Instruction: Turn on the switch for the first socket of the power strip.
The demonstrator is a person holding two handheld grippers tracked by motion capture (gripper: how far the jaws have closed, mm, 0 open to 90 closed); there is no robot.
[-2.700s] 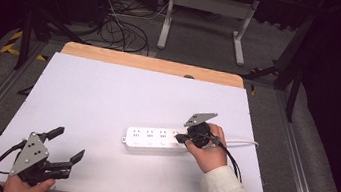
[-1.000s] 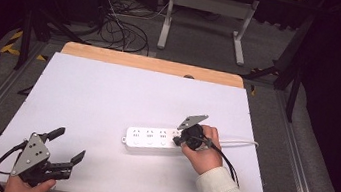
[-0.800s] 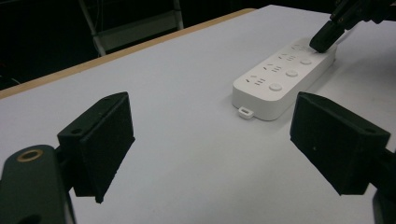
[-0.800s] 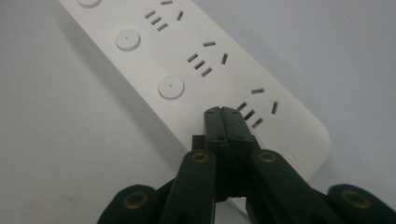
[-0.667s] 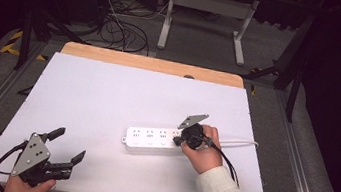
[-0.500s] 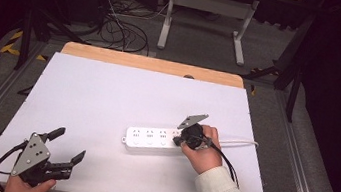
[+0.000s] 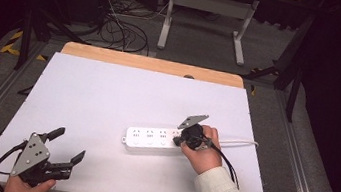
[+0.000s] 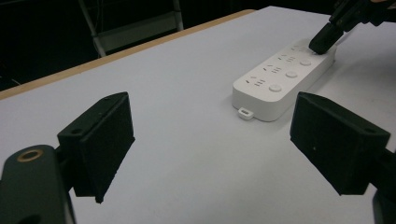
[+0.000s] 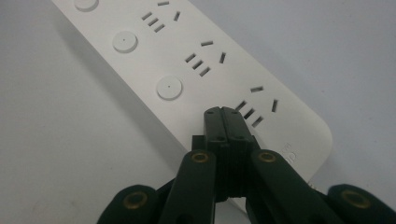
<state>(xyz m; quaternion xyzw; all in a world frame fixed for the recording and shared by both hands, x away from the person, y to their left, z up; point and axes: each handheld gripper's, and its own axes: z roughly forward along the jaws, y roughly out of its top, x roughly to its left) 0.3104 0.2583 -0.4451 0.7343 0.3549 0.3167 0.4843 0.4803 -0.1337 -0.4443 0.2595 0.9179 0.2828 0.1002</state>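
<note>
A white power strip [image 7: 152, 140] lies flat on the white tabletop [image 7: 123, 94], right of centre, and its white cable [image 7: 240, 143] runs off to the right. My right gripper [image 7: 177, 140] is shut, with its tips resting on the strip's cable end. In the right gripper view the closed tips [image 9: 222, 112] touch the strip [image 9: 187, 56] beside the last socket, just past the row of round buttons. My left gripper [image 7: 70, 143] is held open near the table's front left corner with nothing between its fingers. In the left gripper view the strip [image 8: 285, 77] lies ahead of the left gripper [image 8: 212, 135], with the right gripper [image 8: 327, 39] on its far end.
The table's wooden far edge [image 7: 152, 64] borders the white surface. Beyond it on the floor are loose cables [image 7: 117, 30] and a white desk frame [image 7: 206, 10]. Metal rails run along both sides of the table.
The right gripper has shifted slightly left and down onto the strip's cable end. The left gripper has stayed open in the same place.
</note>
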